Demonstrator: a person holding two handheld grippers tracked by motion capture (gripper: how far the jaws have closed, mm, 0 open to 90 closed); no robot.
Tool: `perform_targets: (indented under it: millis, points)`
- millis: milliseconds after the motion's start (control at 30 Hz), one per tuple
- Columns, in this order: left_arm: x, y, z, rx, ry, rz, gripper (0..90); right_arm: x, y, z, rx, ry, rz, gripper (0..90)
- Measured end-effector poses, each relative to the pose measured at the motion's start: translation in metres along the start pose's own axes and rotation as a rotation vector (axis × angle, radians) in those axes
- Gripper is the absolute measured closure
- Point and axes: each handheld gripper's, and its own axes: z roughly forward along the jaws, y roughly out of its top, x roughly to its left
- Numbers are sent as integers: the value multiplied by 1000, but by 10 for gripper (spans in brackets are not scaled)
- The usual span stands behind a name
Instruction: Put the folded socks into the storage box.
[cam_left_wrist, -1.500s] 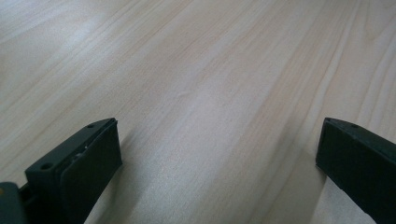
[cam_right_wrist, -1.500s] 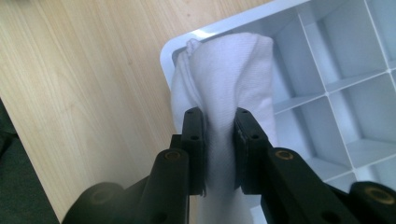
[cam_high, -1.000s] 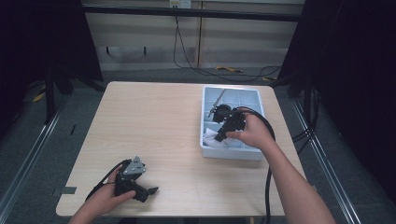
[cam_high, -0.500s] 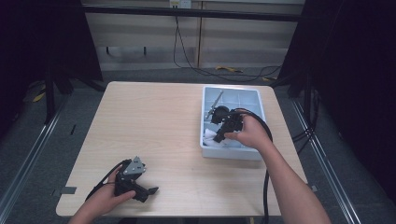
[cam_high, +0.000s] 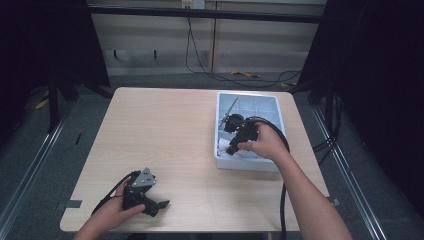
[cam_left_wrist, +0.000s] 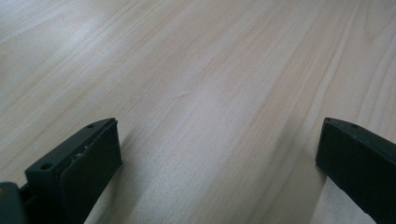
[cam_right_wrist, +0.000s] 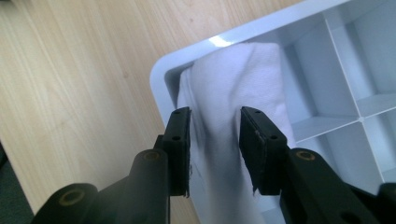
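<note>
right gripper (cam_right_wrist: 215, 149) jaws, just opening, straddle a raised fold of cloth (cam_right_wrist: 243, 74) in the tray (cam_right_wrist: 161, 79); soft, light, limp: pinch that fold.

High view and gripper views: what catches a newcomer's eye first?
The white cloth bunched in a corner of the pale compartment tray on the table's right, with the right hand-held gripper straddling a fold, its jaws just opened. The left hand-held gripper rests open near the table's front-left edge.
</note>
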Motion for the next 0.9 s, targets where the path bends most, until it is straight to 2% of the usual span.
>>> perform_targets:
  millis: [167,200,433,600,700,733,767,900]
  points:
    - [0,0,0,1,3,1,0,0,1,-11,-7,-4,-2,601]
    - [0,0,0,1,3,2,0,0,1,-16,-6,-6,10,586]
    - [0,0,0,4,-4,2,0,-5,-1,-24,-7,3,24,589]
    - [0,0,-1,5,-1,2,0,-7,1,-28,-7,7,48,640]
    - [0,0,-1,6,-1,3,0,-8,4,-32,-8,10,70,702]
    - [0,0,0,6,-3,2,0,-9,6,-35,-8,14,79,753]
    - [0,0,0,4,-1,4,0,-9,6,-35,-8,14,79,753]
    - [0,0,0,4,-3,2,0,-7,10,-35,-2,-11,76,816]
